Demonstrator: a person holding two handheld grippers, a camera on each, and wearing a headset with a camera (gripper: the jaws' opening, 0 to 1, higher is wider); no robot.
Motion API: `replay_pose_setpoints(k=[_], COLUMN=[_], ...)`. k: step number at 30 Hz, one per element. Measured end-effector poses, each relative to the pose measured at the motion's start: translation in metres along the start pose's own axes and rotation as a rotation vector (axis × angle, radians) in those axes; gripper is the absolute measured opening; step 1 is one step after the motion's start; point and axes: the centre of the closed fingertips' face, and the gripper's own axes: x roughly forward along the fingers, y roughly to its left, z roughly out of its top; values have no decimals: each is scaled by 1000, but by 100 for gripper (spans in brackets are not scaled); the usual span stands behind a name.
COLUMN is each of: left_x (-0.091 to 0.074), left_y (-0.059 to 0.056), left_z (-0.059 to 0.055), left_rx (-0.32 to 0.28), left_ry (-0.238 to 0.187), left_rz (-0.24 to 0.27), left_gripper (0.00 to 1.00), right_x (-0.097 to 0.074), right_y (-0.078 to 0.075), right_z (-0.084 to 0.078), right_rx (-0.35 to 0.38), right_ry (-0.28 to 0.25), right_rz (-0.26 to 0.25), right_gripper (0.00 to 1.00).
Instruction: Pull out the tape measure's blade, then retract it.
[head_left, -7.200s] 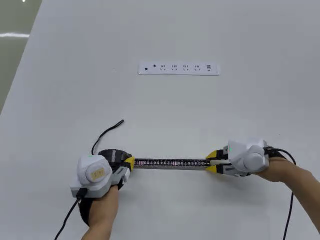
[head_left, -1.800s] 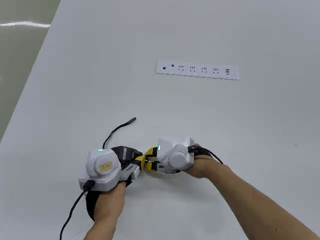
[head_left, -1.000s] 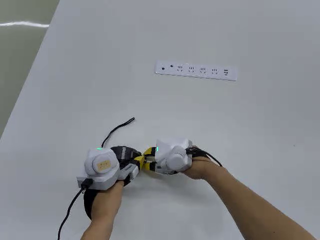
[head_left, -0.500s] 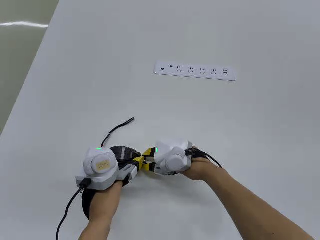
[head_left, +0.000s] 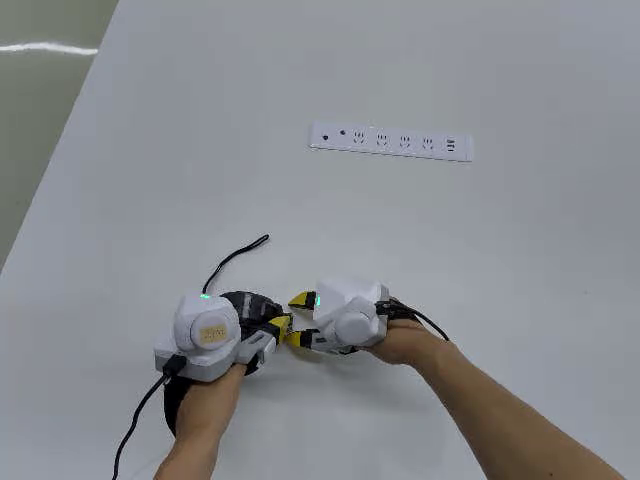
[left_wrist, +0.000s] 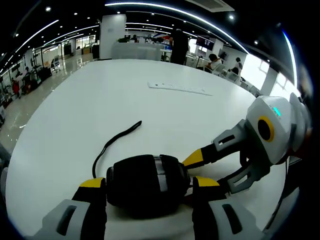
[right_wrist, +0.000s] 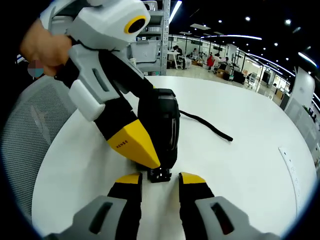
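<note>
One black tape measure (head_left: 250, 306) lies on the near part of the white table (head_left: 500, 250), its case clamped from both sides by the left gripper (left_wrist: 149, 187), whose yellow-tipped jaws press against the case's flanks in the left gripper view. In the right gripper view the case (right_wrist: 163, 122) stands on edge, and of the blade just the small dark end hook (right_wrist: 160, 175) shows, sitting at the case mouth. The right gripper (right_wrist: 160, 181) faces the case head-on with its jaws spread a little: the hook sits in the gap between the two yellow tips, and a sliver of table shows on either side of it, so they grip nothing. In the head view the same two tips stand apart, one above the other, just beside the case. A thin black strap (head_left: 236, 258) trails from the case across the table, away from the person. Each gripper is held in a hand, the left hand (head_left: 205, 398) below the case and the right hand (head_left: 405, 340) to its right. Well beyond them, a white power strip (head_left: 390, 142) lies flat on the table.
</note>
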Motion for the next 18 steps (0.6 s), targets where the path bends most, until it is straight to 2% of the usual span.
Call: replay_pose_setpoints(k=[7,14,18], left_x=[-2,-5,-6], left_y=[-3,-6,-8], left_z=[2,4,6], left_rx=[68,132,153], left_ry=[-9,-16,-31], left_rz=[-29,-84,-129], left_gripper=[73,84,90], right_x=[-6,-16,-23], right_y=[-2,-7,-10], right_z=[1,1,1], right_rx=[23,45,72], right_ry=[-19,-37,-56], right_rz=[-31,-71,-94], right_gripper=[38,57,64])
